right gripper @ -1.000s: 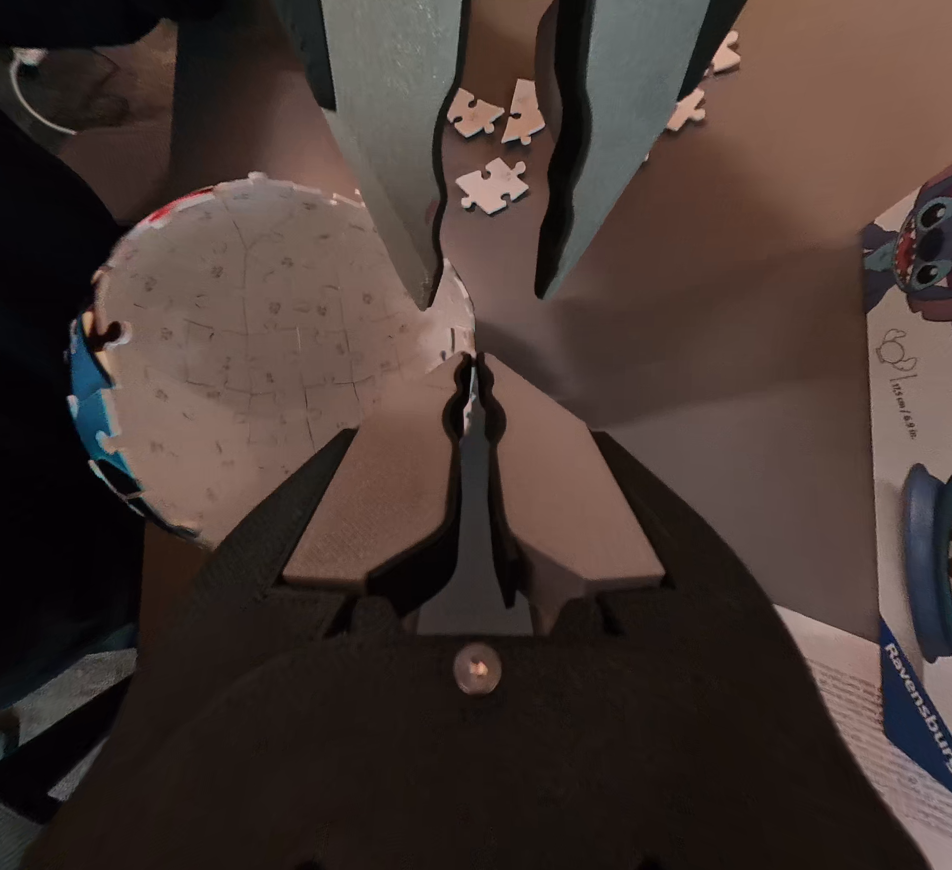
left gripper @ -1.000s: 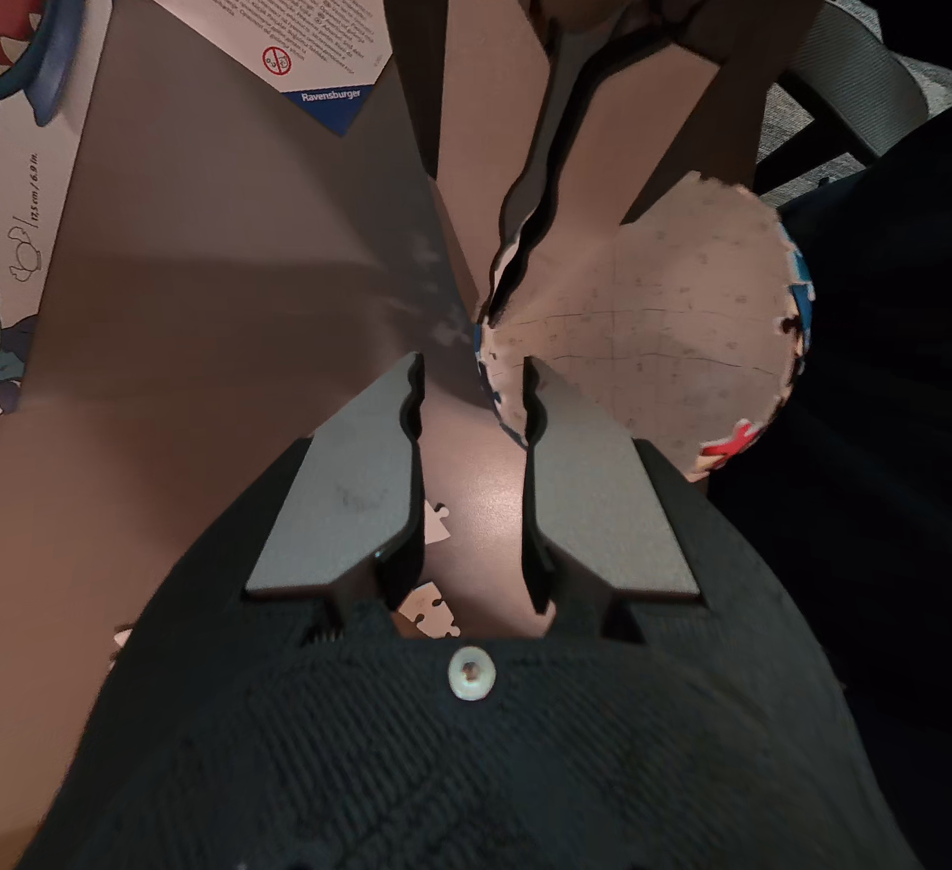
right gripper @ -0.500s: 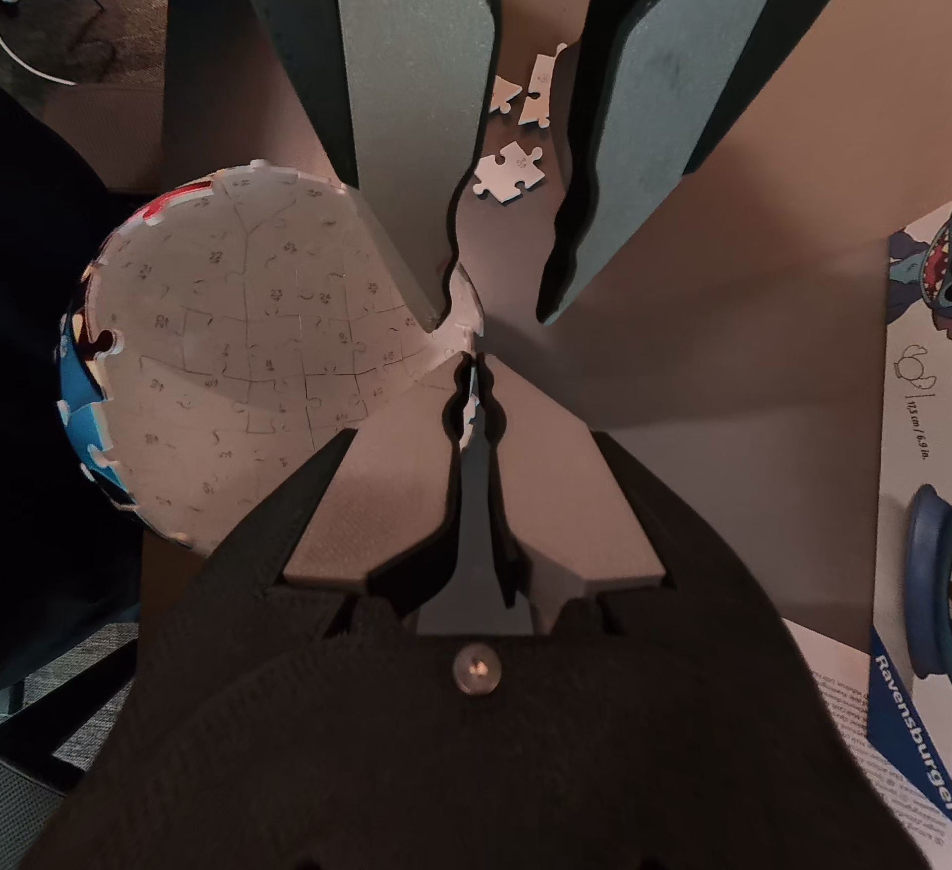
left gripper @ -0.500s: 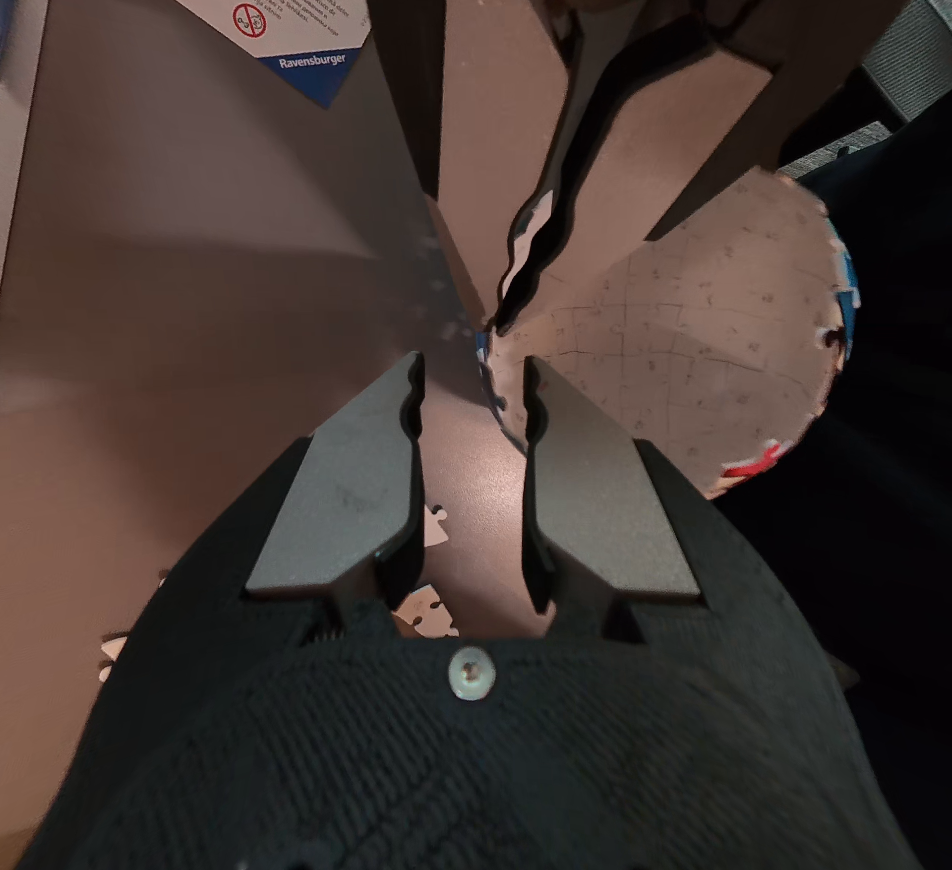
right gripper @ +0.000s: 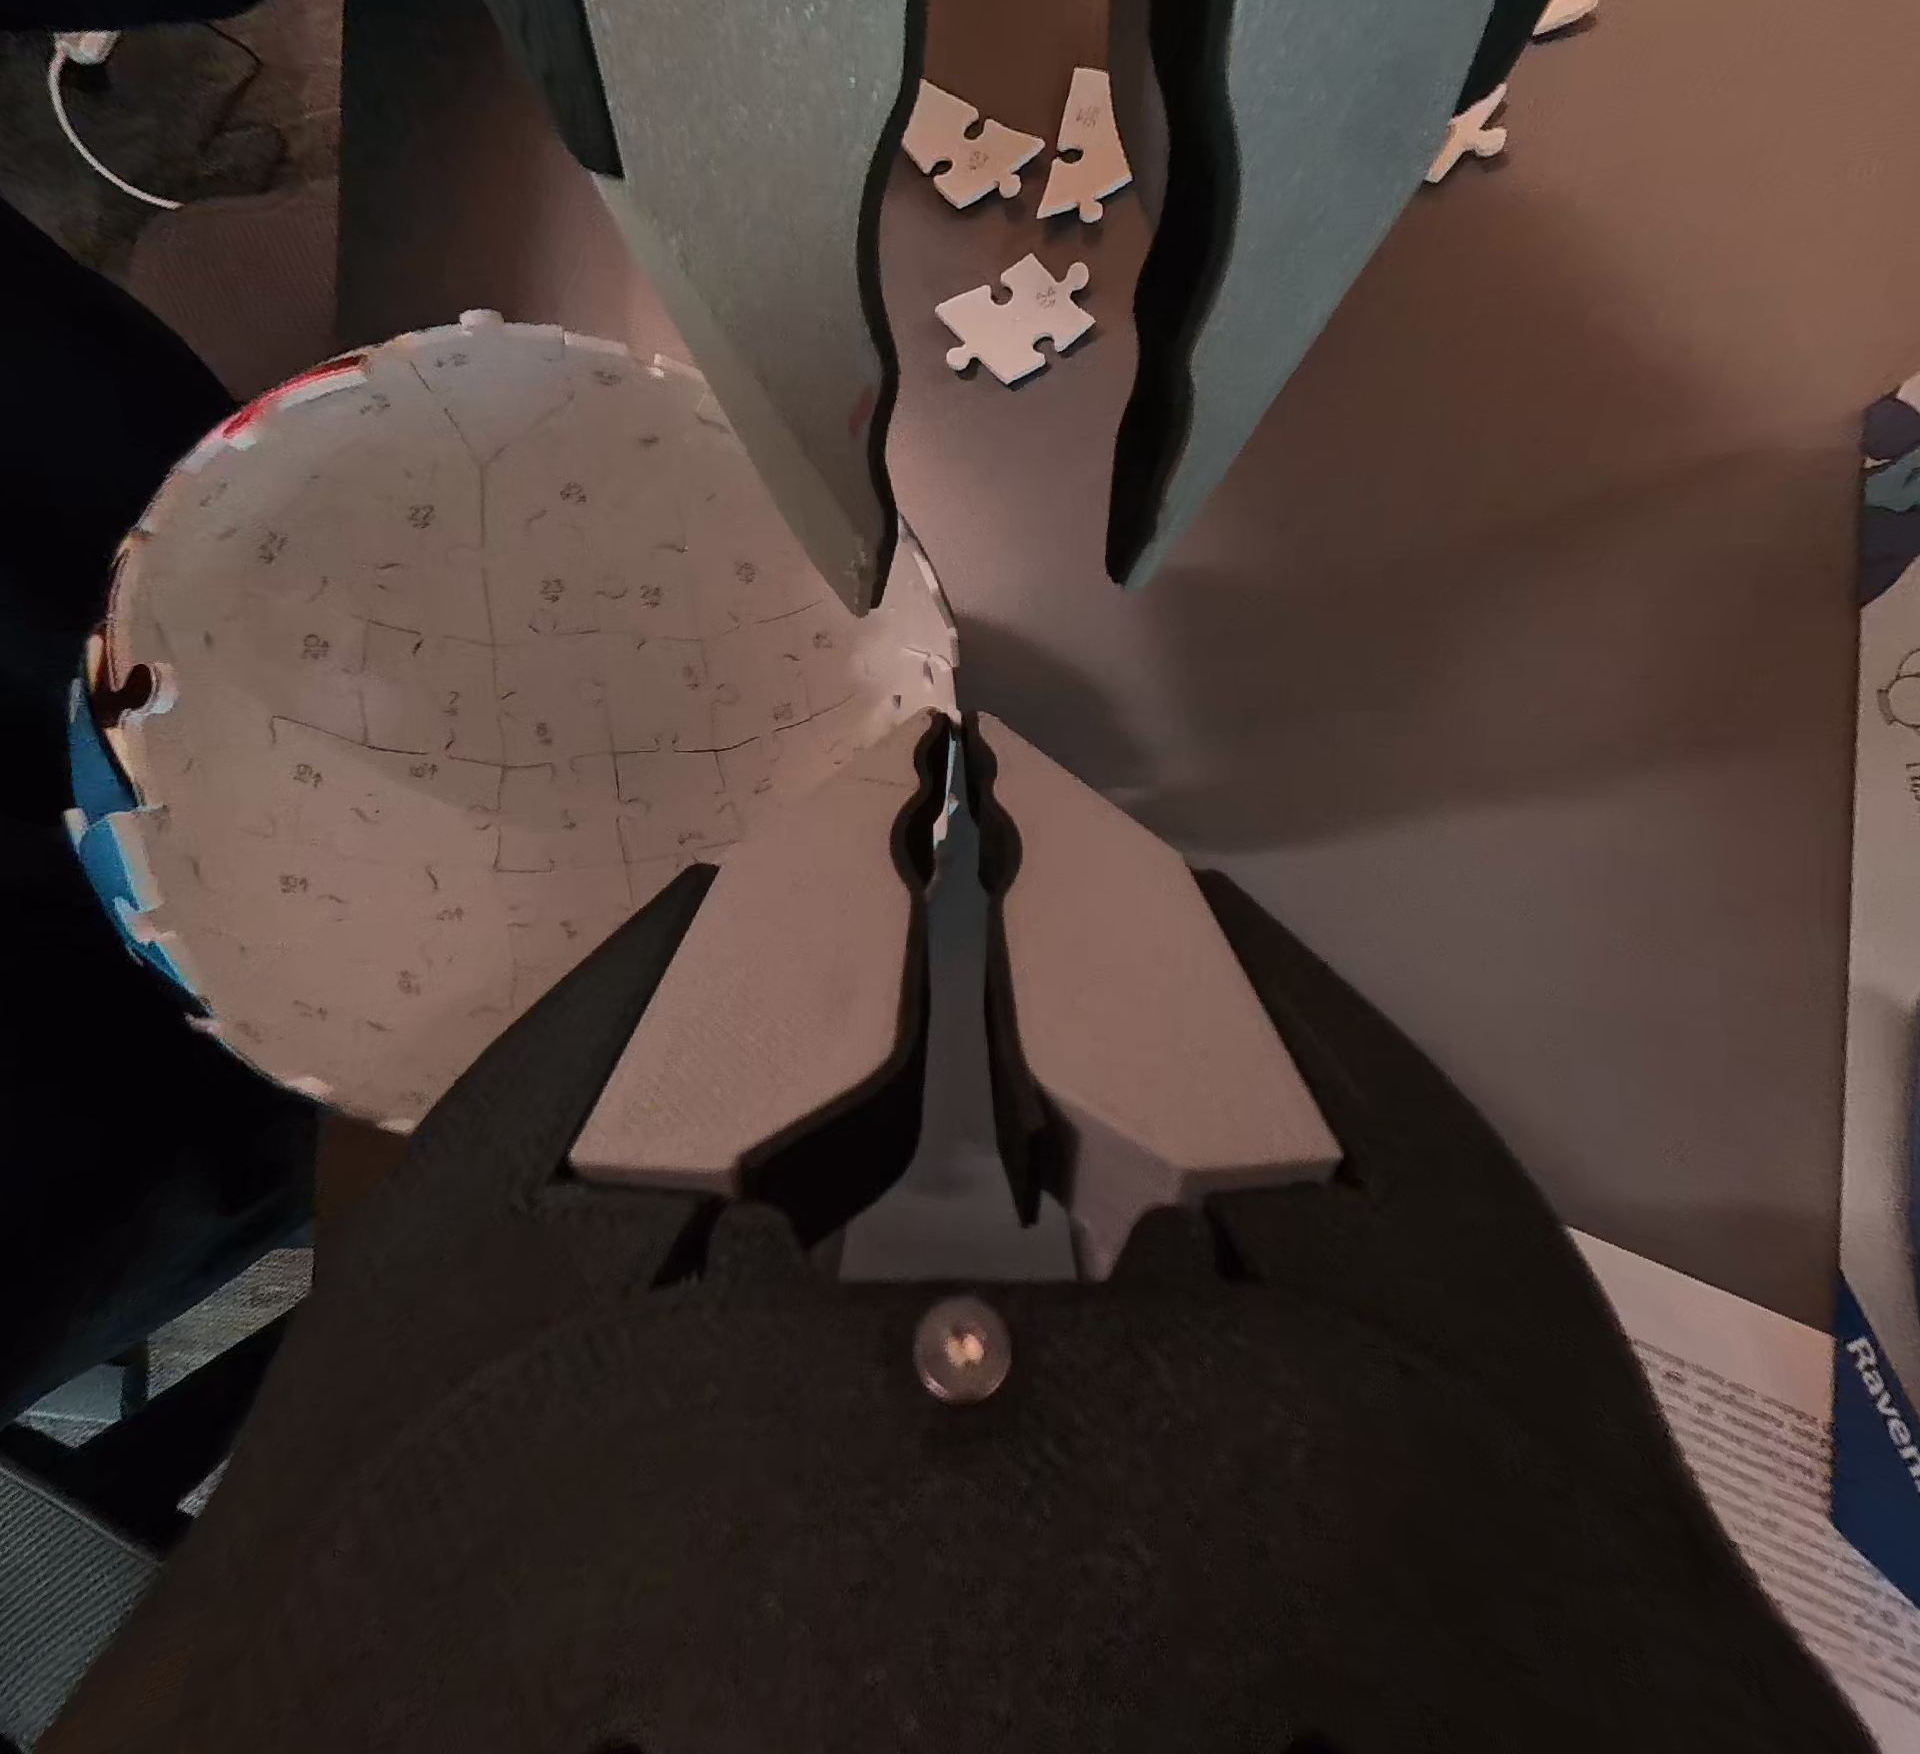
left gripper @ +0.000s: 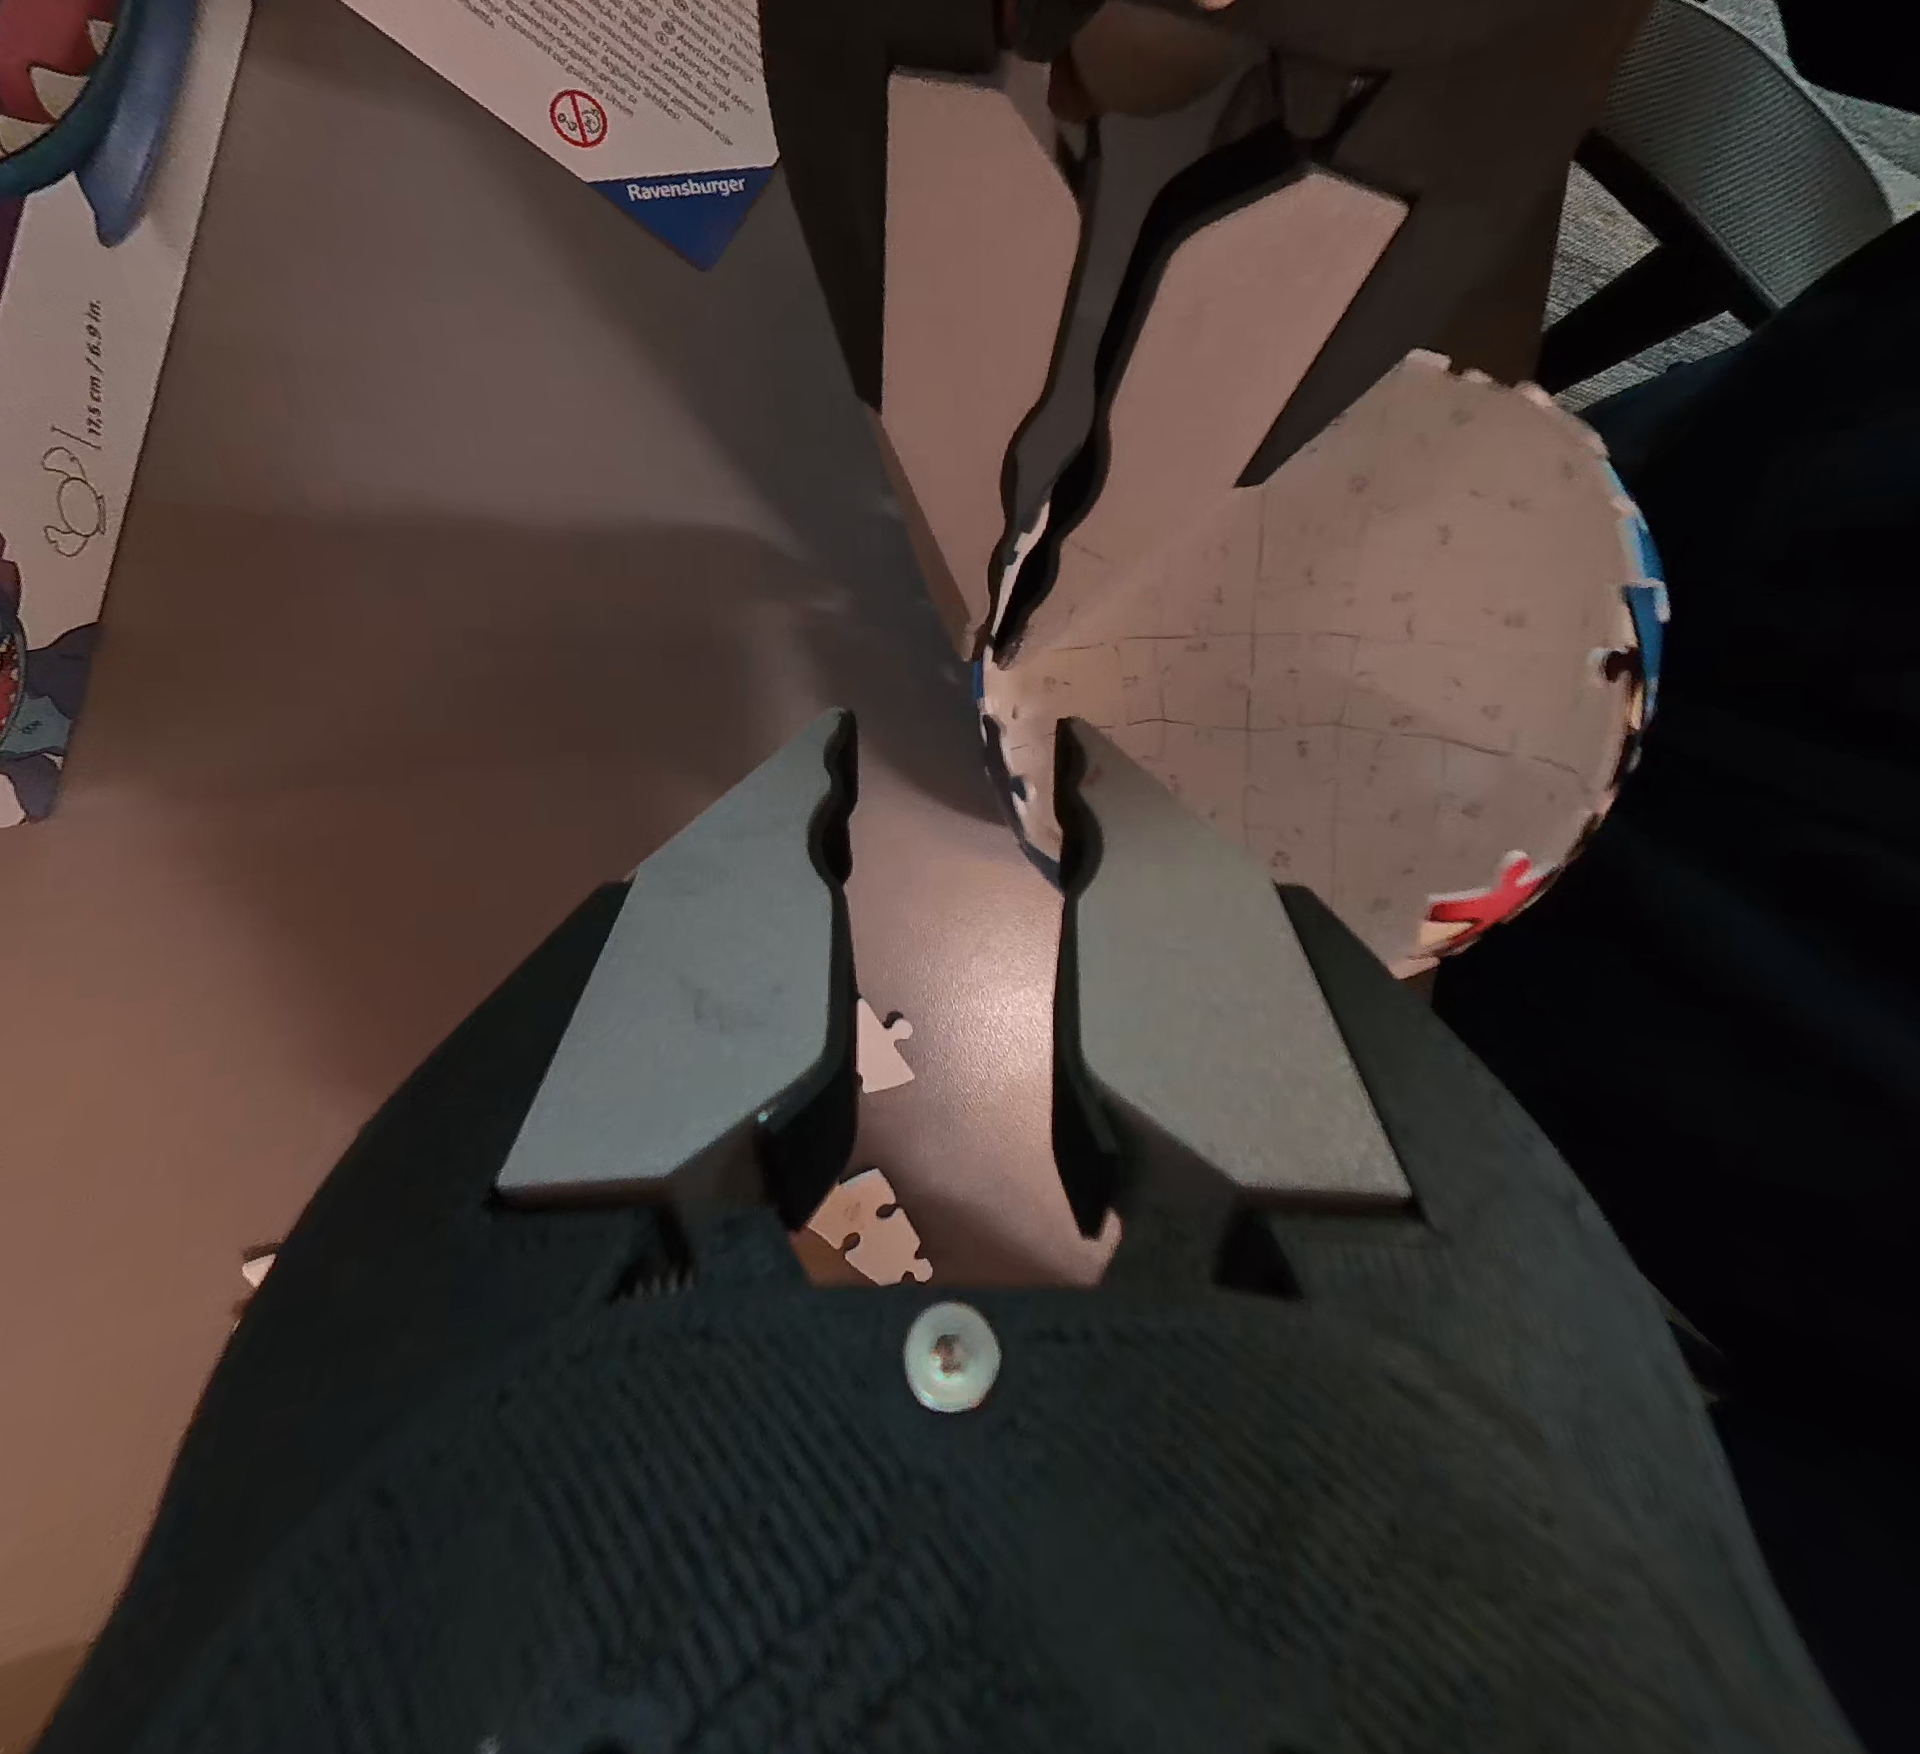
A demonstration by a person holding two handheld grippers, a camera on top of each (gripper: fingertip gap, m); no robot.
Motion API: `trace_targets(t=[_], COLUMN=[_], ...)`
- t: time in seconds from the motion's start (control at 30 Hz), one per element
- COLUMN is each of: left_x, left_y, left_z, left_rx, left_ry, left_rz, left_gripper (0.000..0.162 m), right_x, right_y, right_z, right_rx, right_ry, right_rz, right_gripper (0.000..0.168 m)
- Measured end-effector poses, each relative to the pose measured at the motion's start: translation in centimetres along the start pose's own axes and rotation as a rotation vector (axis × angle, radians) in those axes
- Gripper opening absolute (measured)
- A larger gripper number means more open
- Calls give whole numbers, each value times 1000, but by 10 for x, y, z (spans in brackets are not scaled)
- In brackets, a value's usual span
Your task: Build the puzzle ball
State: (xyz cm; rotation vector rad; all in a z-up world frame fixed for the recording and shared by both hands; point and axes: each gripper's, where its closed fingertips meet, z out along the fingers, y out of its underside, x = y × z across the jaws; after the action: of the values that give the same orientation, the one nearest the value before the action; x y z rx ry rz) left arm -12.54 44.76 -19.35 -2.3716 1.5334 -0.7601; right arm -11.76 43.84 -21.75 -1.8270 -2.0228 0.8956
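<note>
The half-built puzzle ball (left gripper: 1351, 665) is a white shell, open side towards me, with a blue and red outside; it also shows in the right wrist view (right gripper: 468, 717). My right gripper (right gripper: 956, 733) is shut on the shell's rim and comes in from the top of the left wrist view (left gripper: 1003, 644). My left gripper (left gripper: 956, 738) is open and empty, just next to that rim. In the right wrist view the left gripper (right gripper: 992, 587) points down from the top, one finger over the shell's edge.
Loose white puzzle pieces (right gripper: 1018, 317) lie on the brown table beyond the grippers, and some lie under my left gripper (left gripper: 883, 1050). A printed leaflet (left gripper: 540, 11) and the puzzle box (left gripper: 62, 354) lie at the far left. A dark-clothed person is beside the shell.
The shell and both grippers shifted a little and came back close to where they were. The right gripper stays shut on the rim and the left stays open.
</note>
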Motion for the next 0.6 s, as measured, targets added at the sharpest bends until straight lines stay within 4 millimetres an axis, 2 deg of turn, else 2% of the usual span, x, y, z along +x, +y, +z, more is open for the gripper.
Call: trace_targets(t=[0.6], left_x=[0], left_y=[7], left_z=[17], left_rx=[-73], left_ry=[-38], left_rz=[6], left_gripper=[36], right_x=[2], right_y=[2], right_z=[-1], right_rx=[12], right_ry=[9], right_rz=[-6], right_gripper=[0])
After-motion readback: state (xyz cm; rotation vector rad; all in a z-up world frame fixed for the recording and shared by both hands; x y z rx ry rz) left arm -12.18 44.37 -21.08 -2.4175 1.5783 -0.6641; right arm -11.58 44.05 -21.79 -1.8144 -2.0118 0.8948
